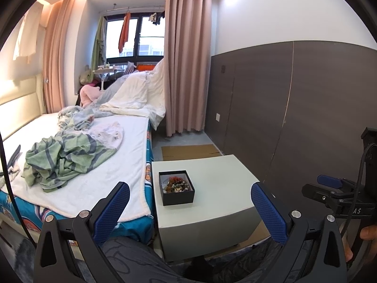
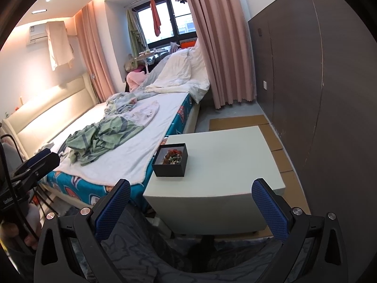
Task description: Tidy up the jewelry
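- Black card box (image 1: 176, 188) holding the jewelry (image 1: 178, 184) (a beaded tangle) sits on the pale tabletop (image 1: 219, 188), ahead of both pairs of fingers.
- Left gripper (image 1: 190, 210) and right gripper (image 2: 191, 207) hang short of it, fingers apart, empty.
- I'd descend straight over the box, pinching one strand.

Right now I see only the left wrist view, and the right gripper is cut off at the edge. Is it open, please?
Observer: Yes. The right gripper is open, its blue fingers wide apart, with nothing between them.
Operator: Thank you. What lies on the floor between the table and the dark wall?
Observer: Flat brown cardboard sheets lie there, along the side of the pale green square table and up to the dark brown panelled wall.
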Motion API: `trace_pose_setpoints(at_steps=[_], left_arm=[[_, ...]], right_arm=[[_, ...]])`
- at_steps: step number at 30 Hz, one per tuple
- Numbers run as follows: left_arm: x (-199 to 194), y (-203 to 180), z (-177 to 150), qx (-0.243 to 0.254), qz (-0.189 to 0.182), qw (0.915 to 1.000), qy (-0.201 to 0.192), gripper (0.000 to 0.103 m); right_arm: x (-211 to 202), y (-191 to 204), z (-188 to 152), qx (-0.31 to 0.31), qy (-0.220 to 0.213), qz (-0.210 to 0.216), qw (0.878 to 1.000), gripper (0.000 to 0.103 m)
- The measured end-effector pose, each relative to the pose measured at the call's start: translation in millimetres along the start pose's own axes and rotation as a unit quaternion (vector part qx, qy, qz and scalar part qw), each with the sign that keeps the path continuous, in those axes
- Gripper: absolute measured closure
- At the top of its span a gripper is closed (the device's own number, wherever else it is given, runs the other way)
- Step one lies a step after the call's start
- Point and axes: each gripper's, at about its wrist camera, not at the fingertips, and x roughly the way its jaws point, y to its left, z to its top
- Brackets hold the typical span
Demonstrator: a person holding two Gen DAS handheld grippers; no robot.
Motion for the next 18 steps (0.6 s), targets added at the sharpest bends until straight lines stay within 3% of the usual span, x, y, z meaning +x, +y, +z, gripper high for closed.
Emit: trace_pose_setpoints(at_steps=[18], left_arm=[[-1.5, -0.3, -0.9, -0.001, -0.001, 1.0000, 0.001, 0.001]], right_arm=[[2.4, 1.9, -4.5, 0.001, 0.004, -0.002, 1.000, 0.000]])
